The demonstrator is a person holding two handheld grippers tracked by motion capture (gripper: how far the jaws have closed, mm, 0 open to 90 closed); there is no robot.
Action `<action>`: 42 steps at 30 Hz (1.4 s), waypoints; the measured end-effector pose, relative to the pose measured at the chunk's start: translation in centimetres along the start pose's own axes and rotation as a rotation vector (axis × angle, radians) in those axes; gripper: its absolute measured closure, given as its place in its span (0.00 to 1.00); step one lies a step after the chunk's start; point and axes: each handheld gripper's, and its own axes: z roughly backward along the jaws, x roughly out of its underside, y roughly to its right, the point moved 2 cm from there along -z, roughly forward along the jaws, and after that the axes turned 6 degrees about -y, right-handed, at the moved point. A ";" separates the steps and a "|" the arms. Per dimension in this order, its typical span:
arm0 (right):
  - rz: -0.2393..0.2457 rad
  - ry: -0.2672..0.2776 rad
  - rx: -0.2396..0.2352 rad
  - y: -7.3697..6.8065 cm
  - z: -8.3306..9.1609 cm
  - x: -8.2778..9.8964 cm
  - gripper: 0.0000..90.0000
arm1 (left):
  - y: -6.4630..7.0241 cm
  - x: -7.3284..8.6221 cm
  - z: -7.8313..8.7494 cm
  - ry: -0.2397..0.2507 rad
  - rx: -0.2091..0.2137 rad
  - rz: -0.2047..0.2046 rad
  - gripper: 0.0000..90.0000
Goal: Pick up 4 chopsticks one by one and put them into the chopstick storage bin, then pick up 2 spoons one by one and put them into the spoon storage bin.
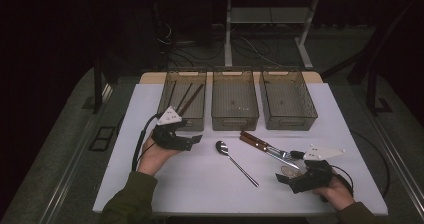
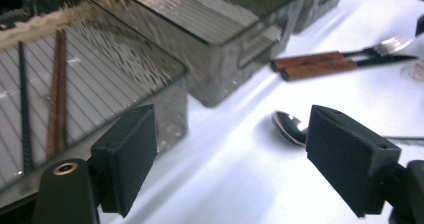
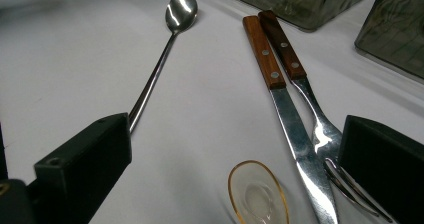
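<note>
We hold the left gripper [image 1: 196, 139] low, jaws apart and empty, beside the long steel spoon [image 1: 235, 161] lying on the white table [image 1: 200, 184]; the right gripper [image 1: 280, 178] rests open near the wood-handled knife [image 1: 265, 148].

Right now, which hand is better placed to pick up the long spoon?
Probably left. The left tongs stand open with nothing between them, close to the spoon, at its bowl end. The right tongs, also open, sit by the knife and fork.
</note>
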 end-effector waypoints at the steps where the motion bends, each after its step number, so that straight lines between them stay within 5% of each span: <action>1: 0.000 0.000 -0.001 0.0 0.0 0.0 0.01 | 0.1 0.2 0.0 -0.001 0.001 -0.005 0.19; 24: 0.004 -0.004 0.000 0.0 -0.1 0.0 0.01 | 3.7 4.8 0.9 -0.001 0.083 -0.048 0.08; 30: 0.002 0.010 0.003 0.1 0.2 0.0 0.01 | 4.1 5.4 1.0 0.013 0.090 -0.017 0.00; 42: 0.001 0.020 0.011 0.8 1.0 -0.2 0.01 | 4.1 6.1 1.0 -0.001 0.107 -0.032 0.00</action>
